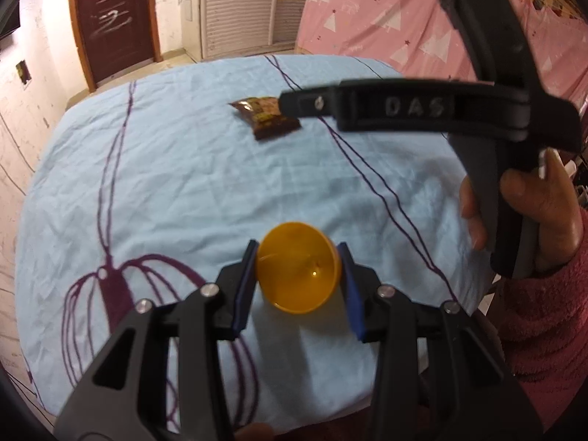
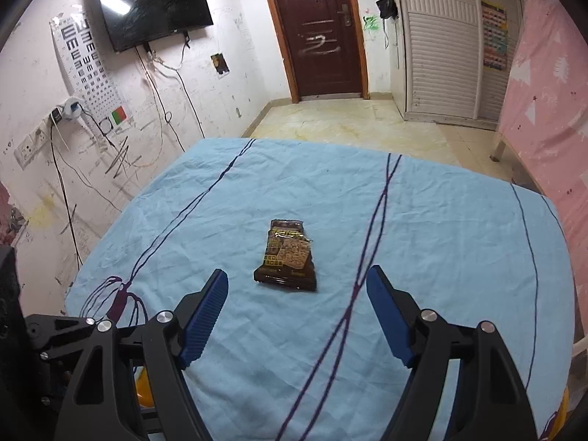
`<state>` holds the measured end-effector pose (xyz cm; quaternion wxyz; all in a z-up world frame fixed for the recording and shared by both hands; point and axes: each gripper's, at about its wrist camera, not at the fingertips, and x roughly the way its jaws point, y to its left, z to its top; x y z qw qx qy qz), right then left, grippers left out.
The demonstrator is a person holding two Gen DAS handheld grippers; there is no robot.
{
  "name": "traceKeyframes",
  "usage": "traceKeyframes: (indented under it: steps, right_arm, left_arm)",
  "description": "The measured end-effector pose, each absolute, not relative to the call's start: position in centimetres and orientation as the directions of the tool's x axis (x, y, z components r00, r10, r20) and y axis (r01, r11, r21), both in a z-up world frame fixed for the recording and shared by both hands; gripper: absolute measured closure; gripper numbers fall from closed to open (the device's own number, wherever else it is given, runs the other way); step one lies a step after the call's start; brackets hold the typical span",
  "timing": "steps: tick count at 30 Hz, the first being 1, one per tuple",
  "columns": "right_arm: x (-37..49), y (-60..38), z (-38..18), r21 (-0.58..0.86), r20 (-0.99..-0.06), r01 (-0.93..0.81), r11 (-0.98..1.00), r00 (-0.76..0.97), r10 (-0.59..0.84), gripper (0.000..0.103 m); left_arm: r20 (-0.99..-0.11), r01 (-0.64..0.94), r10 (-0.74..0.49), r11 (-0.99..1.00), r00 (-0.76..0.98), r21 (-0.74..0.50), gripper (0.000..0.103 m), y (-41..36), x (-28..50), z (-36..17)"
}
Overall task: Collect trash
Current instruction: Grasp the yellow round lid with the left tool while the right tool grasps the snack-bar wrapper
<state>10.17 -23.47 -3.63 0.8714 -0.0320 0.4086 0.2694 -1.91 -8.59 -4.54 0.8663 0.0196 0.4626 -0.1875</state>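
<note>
a: holding the orange cup (image 1: 297,270) between its blue pads, the left gripper (image 1: 298,275) has narrow jaws pressed on both sides of the rim, so the cup tilts, mouth facing the camera, over the blue cloth (image 1: 176,183).

b: probably as a bin for the trash. and the right gripper (image 2: 296,316)?

a: jaws wide apart, nothing in them, pointing down at the brown snack wrapper (image 2: 288,259), which lies flat just ahead of the fingertips, near the middle of the surface.

b: room to work?

a: plenty. bare cloth all round the wrapper, edges well apart from it. i'd judge the flat wrapper will need the pads scraping low on the cloth.
</note>
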Motion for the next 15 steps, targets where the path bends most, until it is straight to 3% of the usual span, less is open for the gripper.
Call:
traceKeyframes:
  steps: [15]
  right_arm:
    - [12.7,-19.6,-5.6,0.061,-0.785,-0.465,0.883,0.524,0.33,0.033]
  left_arm:
    - [-0.747,0.133,-0.176,0.984,0.641,-0.118,0.063,-0.1,0.8,-2.0]
